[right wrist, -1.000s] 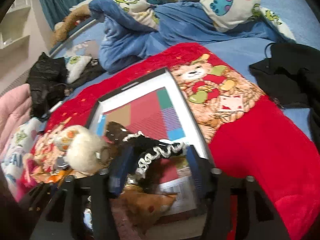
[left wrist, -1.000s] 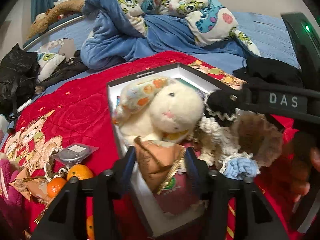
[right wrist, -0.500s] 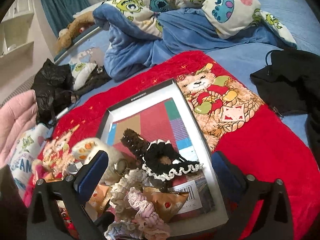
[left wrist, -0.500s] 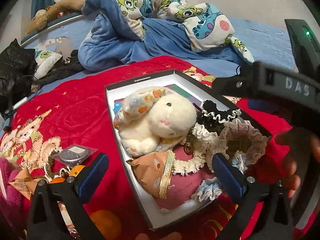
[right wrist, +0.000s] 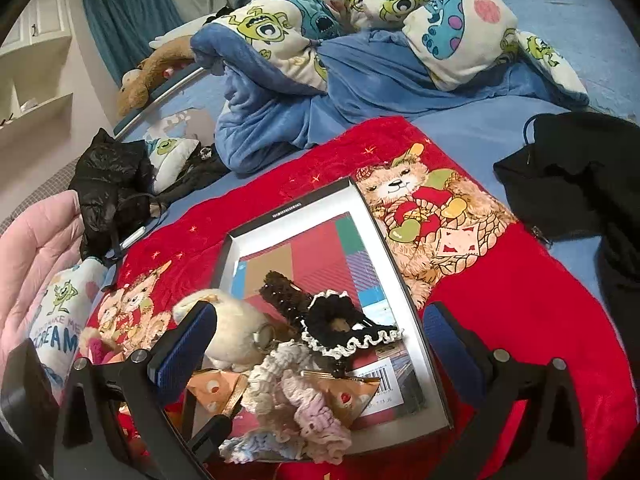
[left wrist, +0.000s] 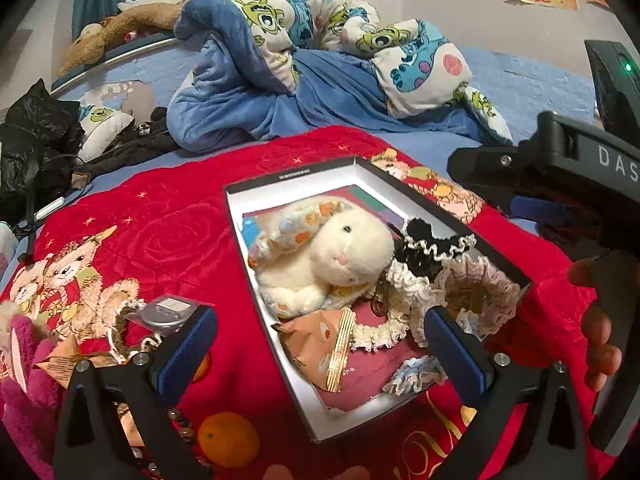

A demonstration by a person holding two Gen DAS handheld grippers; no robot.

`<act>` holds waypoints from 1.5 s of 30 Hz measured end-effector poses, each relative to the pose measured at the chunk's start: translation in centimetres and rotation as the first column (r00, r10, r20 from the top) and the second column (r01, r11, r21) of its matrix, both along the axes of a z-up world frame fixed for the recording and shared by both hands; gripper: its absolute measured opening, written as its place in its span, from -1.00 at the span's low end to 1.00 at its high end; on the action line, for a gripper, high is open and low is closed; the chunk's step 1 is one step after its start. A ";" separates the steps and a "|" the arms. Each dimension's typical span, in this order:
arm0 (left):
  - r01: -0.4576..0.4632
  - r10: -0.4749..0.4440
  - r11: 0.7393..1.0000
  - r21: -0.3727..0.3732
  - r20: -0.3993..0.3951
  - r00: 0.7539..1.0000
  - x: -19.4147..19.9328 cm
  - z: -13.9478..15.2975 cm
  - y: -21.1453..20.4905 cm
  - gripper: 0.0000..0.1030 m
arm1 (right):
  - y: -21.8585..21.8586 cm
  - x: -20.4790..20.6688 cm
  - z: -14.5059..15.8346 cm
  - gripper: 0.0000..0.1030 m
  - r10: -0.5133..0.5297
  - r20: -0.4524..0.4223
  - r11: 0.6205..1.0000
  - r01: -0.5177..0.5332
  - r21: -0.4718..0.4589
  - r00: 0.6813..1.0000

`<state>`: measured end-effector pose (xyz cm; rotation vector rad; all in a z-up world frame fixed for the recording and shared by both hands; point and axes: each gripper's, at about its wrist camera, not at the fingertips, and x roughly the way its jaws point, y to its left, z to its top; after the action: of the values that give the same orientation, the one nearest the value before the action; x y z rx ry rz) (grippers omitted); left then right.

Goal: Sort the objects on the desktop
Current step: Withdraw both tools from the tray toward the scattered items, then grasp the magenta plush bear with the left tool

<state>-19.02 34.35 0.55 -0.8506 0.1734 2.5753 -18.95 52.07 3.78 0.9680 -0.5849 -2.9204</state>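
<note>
Blue-padded fingers [left wrist: 188, 350] on the left gripper [left wrist: 320, 316]: flung wide, just been opening, pinching nothing. Hangs above the near end of the cardboard box [left wrist: 296, 174], with a tan snack packet [left wrist: 320, 344] lying loose below the gap. Same on the right gripper [right wrist: 320, 312]: pads [right wrist: 184, 348] spread to the full, just been opening, empty, with a black frilled scrunchie [right wrist: 344, 328] resting free under it.

Reads as a double release. Both pieces dropped in and let go, probably so the box gathers the soft small stuff in one place.

Moving outward now. Piled at the near end with a white plush rabbit [left wrist: 344, 252] and cream and pink crochet scrunchies [left wrist: 412, 284], all touching, heaped rather than lined up. Leaves the far end bare, showing the coloured patchwork bottom.

On to direction. Runs lengthwise away from both cameras, that box, its long axis leaning up and left in either view, short printed wall at the far end. Sits flat on the red blanket [left wrist: 180, 240]. Lies flat too, the packet, gold sealed strip roughly along the box's length. Faces the near right corner, the rabbit, ears trailing towards the far left wall.

Still outside: a tangerine [left wrist: 228, 438] near the left fingers, and a wrapped disc [left wrist: 168, 314] just beyond. Likely next.
</note>
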 end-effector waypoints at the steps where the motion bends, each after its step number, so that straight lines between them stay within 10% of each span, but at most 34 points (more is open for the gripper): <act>1: 0.001 -0.001 1.000 0.001 -0.004 1.000 0.1 0.2 -0.1 1.00 | 0.0 0.1 0.2 1.00 0.000 -0.003 1.000 0.000 0.001 1.000; 16: -0.078 0.077 0.995 -0.060 -0.020 0.997 3.3 4.9 -7.5 1.00 | -4.9 2.0 5.6 1.00 0.063 -0.058 0.995 -0.058 0.083 0.996; 27: -0.254 0.251 0.963 -0.093 -0.033 0.967 6.7 8.1 -23.0 1.00 | -14.2 5.4 10.4 1.00 0.163 -0.190 0.986 -0.152 0.075 0.968; 45: -0.297 0.300 0.954 -0.048 0.070 0.951 4.6 3.0 -28.0 1.00 | -20.9 5.6 -0.1 1.00 0.189 -0.031 0.980 -0.187 0.066 0.981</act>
<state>-14.45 6.32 3.58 -1.0595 0.0740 2.8188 -13.36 31.15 3.67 0.9181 -0.3792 -2.7968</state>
